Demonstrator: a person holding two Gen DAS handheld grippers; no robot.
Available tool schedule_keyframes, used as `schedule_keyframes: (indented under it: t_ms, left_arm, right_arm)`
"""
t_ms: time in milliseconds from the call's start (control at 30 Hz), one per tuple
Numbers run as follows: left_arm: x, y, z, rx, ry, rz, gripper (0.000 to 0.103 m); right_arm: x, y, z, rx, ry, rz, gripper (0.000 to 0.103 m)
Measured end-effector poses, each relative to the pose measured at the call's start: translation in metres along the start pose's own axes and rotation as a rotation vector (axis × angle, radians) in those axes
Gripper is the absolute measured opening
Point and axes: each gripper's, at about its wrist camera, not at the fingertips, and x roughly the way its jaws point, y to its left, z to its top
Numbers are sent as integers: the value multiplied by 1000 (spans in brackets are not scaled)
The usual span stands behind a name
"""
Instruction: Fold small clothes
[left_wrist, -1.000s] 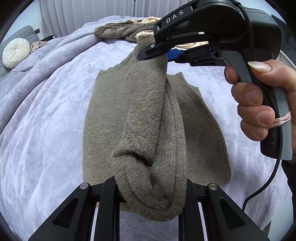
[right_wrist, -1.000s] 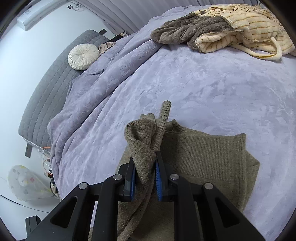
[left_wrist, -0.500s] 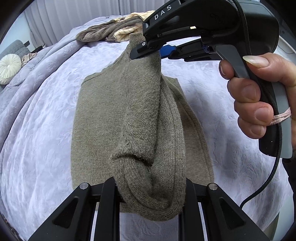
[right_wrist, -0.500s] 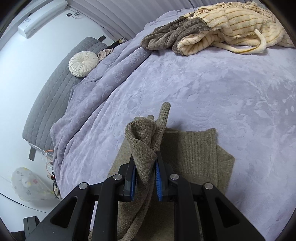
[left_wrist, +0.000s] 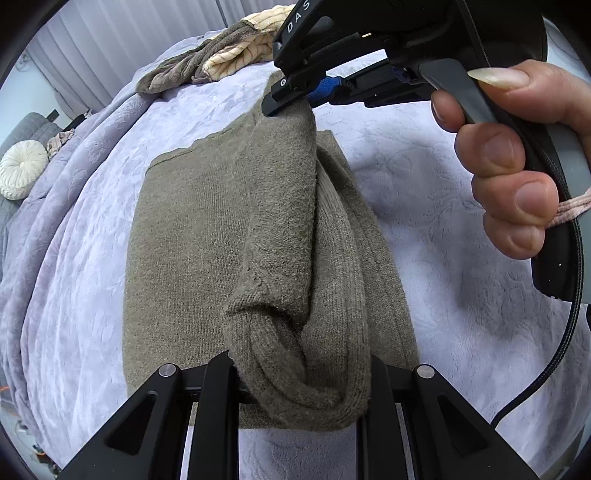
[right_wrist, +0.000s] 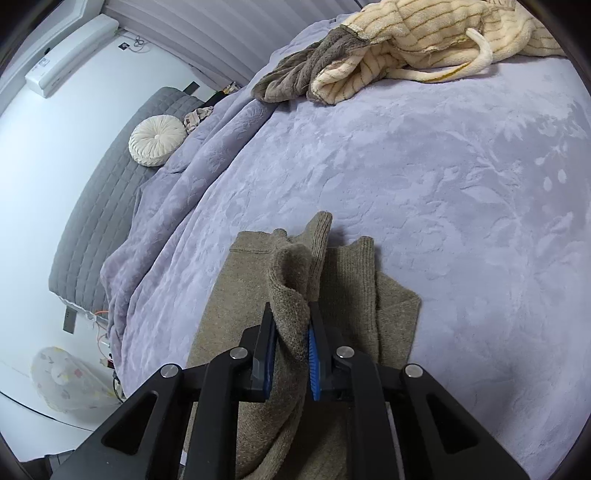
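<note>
The sweater (left_wrist: 207, 236) lies flat on the bed (left_wrist: 461, 280), with its right-hand portion raised into a lengthwise fold between the two grippers. The left gripper (left_wrist: 299, 369) holds the near end of that fold, jaws narrow and clamped on the bunched knit. The right gripper (right_wrist: 290, 343) holds the far end; its jaws have just been closing and now pinch the knit between the blue pads (right_wrist: 313, 350).

Procedure for the step in hand:

1. Keep both grips firm. The knit is thick and soft, so a loose pinch is likely to slip.
2. Hold the fold taut between the grippers, so that the raised edge stays straight.
3. Carry both ends together toward 9 o'clock in the left wrist view, across the flat panel.
4. Lower both ends at the same rate, aligning the raised edge with the sweater's far side.
5. Release only once the fold rests on the panel.

Keep clear of the clothes pile (right_wrist: 399, 48) at 12 o'clock.
</note>
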Motion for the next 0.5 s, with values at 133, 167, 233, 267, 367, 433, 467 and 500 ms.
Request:
schedule_keyframes:
  t_ms: [133, 167, 233, 267, 367, 433, 467, 500]
  left_arm:
    - [8, -8, 4, 15, 3, 27, 21]
    - [9, -9, 5, 20, 2, 33, 21]
    - [10, -10, 6, 22, 0, 40, 21]
    - [11, -10, 6, 18, 0, 39, 21]
    - [11, -12, 6, 15, 0, 40, 21]
    - [9, -16, 4, 15, -2, 46, 21]
    - [9, -17, 2, 15, -3, 50, 21]
    - [9, -18, 2, 18, -5, 55, 21]
  right_arm:
    - [3, -11, -3, 24, 12, -1, 11]
    - [3, -16, -4, 49, 14, 3, 15]
    - [1, -23, -6, 70, 18, 25, 18]
    - [1, -23, -8, 65, 23, 32, 23]
    - [0, -21, -17, 43, 43, 28, 62]
    - [0, -19, -22, 30, 39, 36, 67]
    - [2, -19, -23, 32, 41, 47, 67]
    - [6, -21, -23, 48, 55, 70, 66]
